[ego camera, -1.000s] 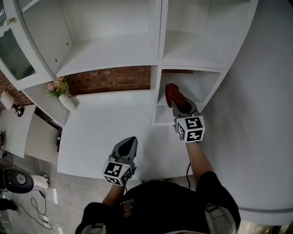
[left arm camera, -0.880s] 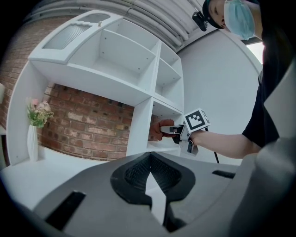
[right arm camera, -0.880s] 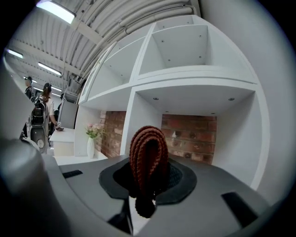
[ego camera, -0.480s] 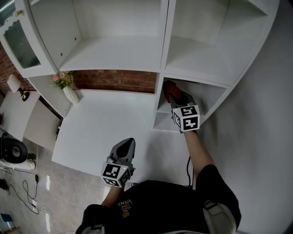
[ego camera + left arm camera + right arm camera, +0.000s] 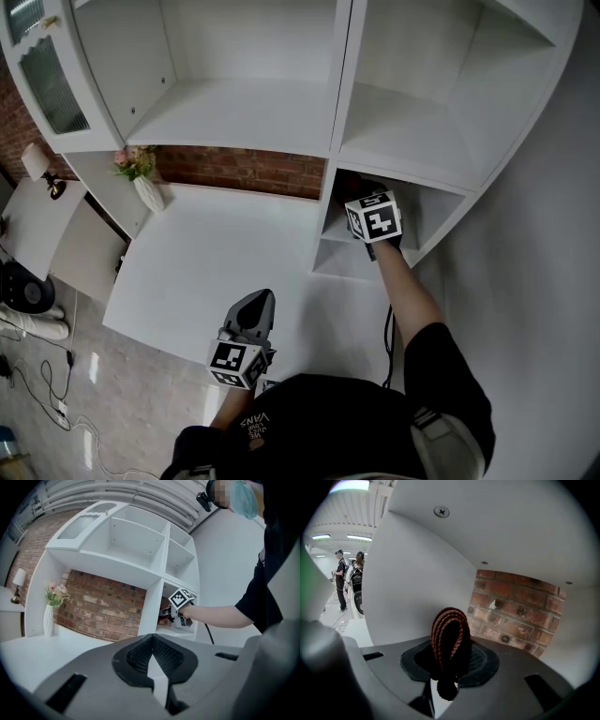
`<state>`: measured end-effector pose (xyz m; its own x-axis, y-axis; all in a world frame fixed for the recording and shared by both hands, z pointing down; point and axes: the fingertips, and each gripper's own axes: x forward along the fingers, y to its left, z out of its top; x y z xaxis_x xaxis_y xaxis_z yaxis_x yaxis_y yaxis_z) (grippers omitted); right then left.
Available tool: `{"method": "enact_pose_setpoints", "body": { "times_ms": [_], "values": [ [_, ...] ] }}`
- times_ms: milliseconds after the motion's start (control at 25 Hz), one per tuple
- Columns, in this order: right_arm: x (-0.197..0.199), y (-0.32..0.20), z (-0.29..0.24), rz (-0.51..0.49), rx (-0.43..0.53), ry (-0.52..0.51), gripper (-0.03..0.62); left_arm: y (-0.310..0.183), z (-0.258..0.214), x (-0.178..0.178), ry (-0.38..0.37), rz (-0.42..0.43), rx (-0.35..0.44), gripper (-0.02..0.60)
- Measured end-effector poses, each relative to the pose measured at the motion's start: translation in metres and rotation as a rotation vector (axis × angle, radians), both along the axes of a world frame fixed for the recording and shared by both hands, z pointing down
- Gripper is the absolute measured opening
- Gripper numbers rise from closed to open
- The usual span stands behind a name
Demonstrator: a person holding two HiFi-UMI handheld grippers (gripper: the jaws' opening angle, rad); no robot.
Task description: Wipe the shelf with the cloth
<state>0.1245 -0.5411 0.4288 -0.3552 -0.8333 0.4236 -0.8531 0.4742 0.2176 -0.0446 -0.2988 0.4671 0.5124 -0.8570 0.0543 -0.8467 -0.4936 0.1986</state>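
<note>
Two grippers: right gripper clenches cloth in centre-right shelf, wiping; left gripper closed, empty. Next, probably: sweep outward.

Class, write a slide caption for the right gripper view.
Right gripper, jaws shut on a brown cloth, inside a white shelf compartment backed by brick.

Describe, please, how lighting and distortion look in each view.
Head view: even light, the low cubby shadowed. Left gripper view: fisheye bows the shelf unit, corners black. Right gripper view: cloth dark against pale walls, corners vignetted.
</note>
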Motion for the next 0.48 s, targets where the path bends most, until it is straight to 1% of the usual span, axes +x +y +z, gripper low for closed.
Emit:
{"method": "enact_pose_setpoints", "body": {
  "times_ms": [240,480],
  "values": [
    [-0.003,-0.020,0.012,0.004,-0.088,0.016,0.087,0.003,0.004,-0.009,0.012,-0.032,-0.006,0.008],
    [-0.005,-0.025,0.028,0.000,-0.139,0.051,0.087,0.003,0.007,-0.015,0.021,-0.041,-0.011,0.006]
  ]
}}
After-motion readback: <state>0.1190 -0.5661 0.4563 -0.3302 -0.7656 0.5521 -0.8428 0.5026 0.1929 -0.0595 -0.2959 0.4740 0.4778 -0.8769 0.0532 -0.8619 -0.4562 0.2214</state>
